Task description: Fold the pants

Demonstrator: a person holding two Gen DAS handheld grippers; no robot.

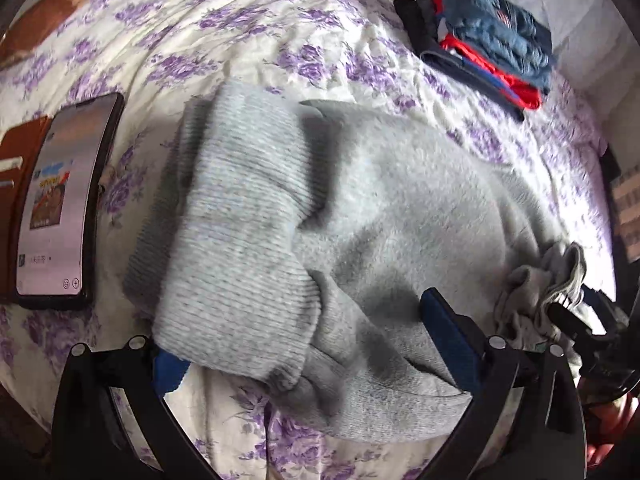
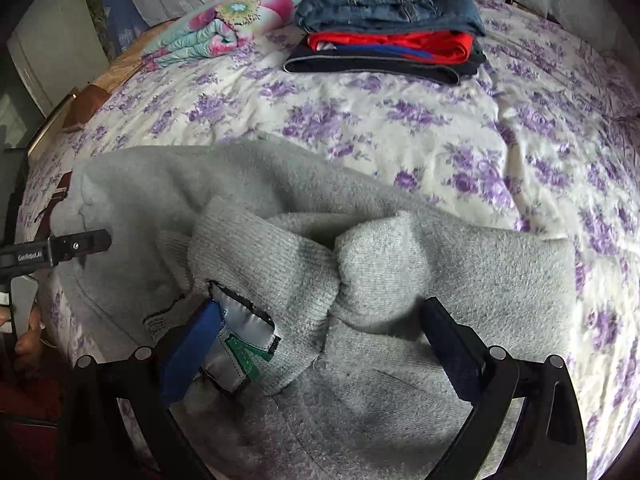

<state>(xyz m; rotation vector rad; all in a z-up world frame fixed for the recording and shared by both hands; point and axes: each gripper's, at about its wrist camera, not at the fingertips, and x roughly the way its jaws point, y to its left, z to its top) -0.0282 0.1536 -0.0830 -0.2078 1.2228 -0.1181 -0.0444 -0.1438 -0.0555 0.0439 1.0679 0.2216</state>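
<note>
Grey fleece pants [image 1: 400,208] lie spread on the flowered bedsheet [image 1: 256,36]. Their ribbed cuffs [image 1: 240,248] are folded over at the left of the left wrist view. My left gripper [image 1: 308,360] stands open just over the cuffs, and its left pad [image 1: 172,372] is partly hidden under the ribbed cloth. In the right wrist view the pants [image 2: 460,264] bunch in the middle, with a sewn label [image 2: 244,336] beside my left pad. There my right gripper [image 2: 320,344] is wide open above the cloth, pressing on nothing. The left gripper's finger [image 2: 76,246] shows at the left edge.
A stack of folded clothes [image 2: 388,28], jeans on top with red and dark pieces under them, sits at the back of the bed. A phone [image 1: 60,200] and a brown wallet [image 1: 16,184] lie left of the pants. A folded floral quilt [image 2: 224,28] lies at the back left.
</note>
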